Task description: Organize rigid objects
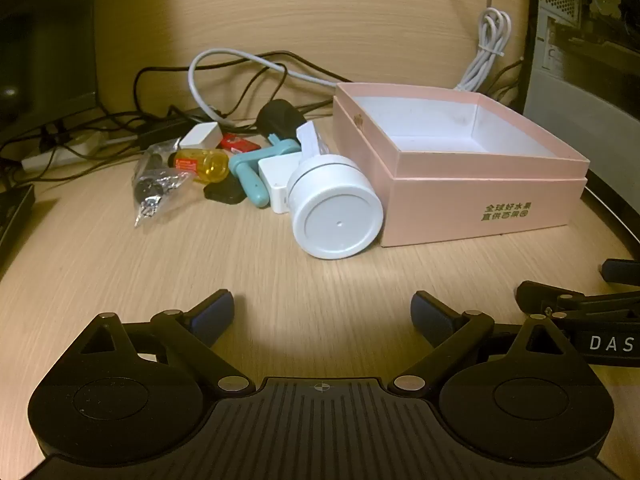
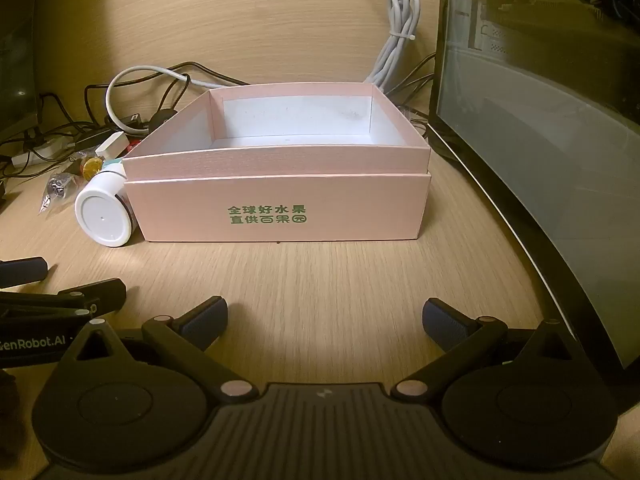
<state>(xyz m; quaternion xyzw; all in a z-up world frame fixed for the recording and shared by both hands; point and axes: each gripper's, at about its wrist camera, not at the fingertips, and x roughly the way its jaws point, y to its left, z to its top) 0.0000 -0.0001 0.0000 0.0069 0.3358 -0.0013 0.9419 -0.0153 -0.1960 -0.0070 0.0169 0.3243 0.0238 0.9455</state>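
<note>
An open, empty pink box (image 1: 480, 204) (image 2: 280, 208) with green print sits on the wooden desk. A white round jar (image 1: 334, 210) (image 2: 105, 216) lies on its side against the box's left wall. Left of it are a white block (image 1: 276, 184), a teal plastic part (image 1: 252, 172), a yellow bottle (image 1: 204, 164), a black piece (image 1: 224, 194), a red item (image 1: 238, 143), a white adapter (image 1: 200, 135) and a clear bag of metal parts (image 1: 154, 184). My left gripper (image 1: 322, 316) and right gripper (image 2: 324, 320) are open and empty, a short way in front of these things.
Tangled black and white cables (image 1: 224, 80) and a power strip (image 1: 60, 154) lie behind the pile. A bundled white cable (image 2: 396, 40) hangs at the back wall. A dark glass-sided computer case (image 2: 540, 120) stands right of the box. The right gripper shows in the left wrist view (image 1: 580, 304).
</note>
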